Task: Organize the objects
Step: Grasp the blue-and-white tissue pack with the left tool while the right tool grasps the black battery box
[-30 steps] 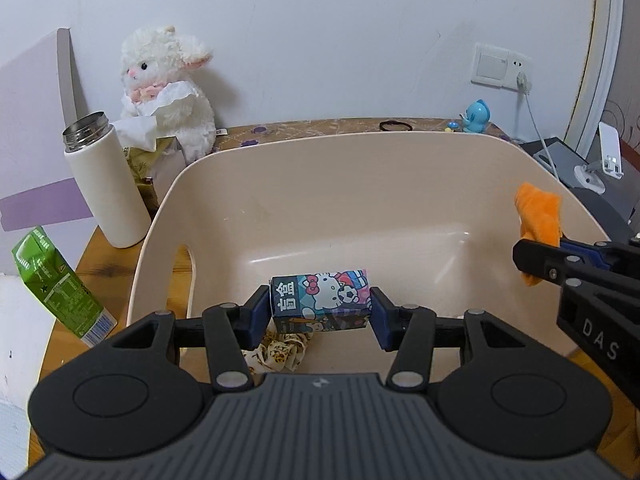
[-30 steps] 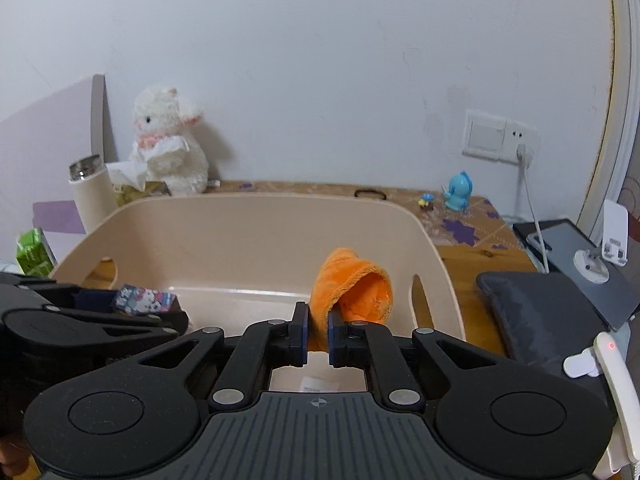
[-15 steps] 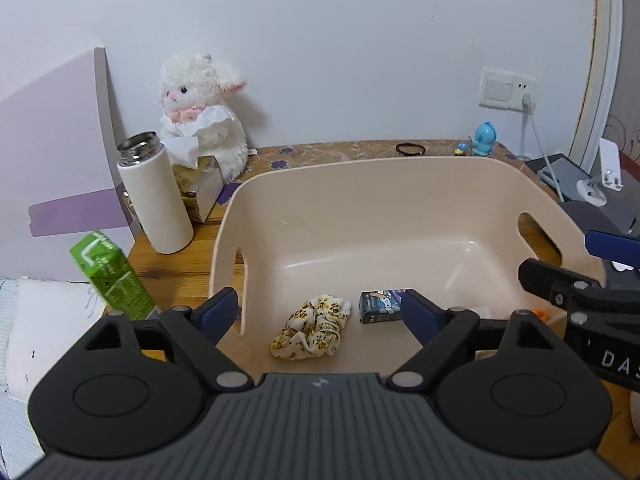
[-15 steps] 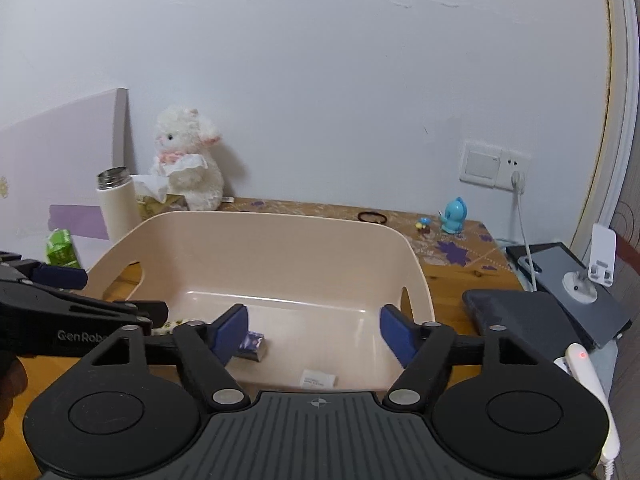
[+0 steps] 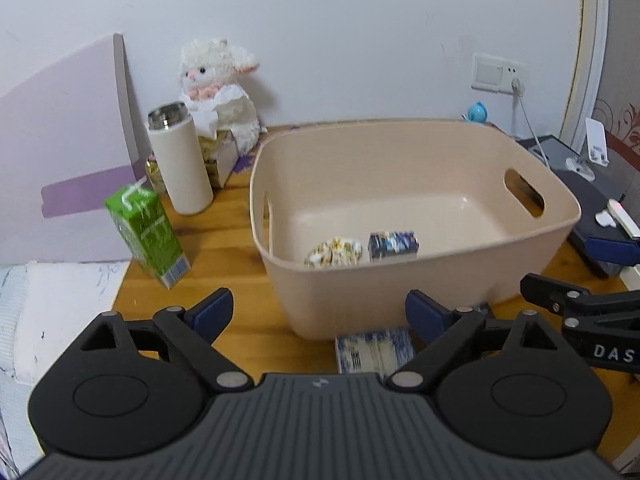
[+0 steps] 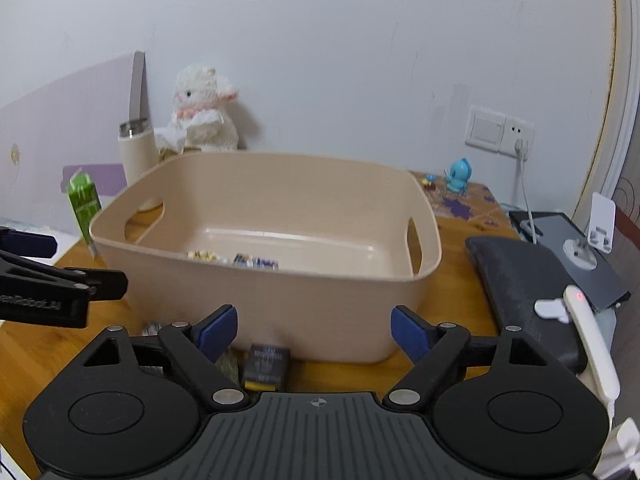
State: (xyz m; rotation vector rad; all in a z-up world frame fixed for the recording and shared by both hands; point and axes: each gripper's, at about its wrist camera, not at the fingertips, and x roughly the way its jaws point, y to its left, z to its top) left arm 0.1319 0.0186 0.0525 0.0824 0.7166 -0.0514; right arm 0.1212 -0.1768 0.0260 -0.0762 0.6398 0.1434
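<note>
Inside the beige bin (image 5: 416, 280) you already have the patterned scrunchie (image 5: 333, 252) and small printed box (image 5: 393, 245), while both your left gripper (image 5: 319, 312) and right gripper (image 6: 313, 326) gape empty above two packets (image 5: 374, 350) left outside.

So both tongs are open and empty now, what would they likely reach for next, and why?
Probably the left tongs should dip to the small blue-and-white pack lying on the table in front of the tub. It sits just below them, outside the tub, while a little box already lies inside.
</note>
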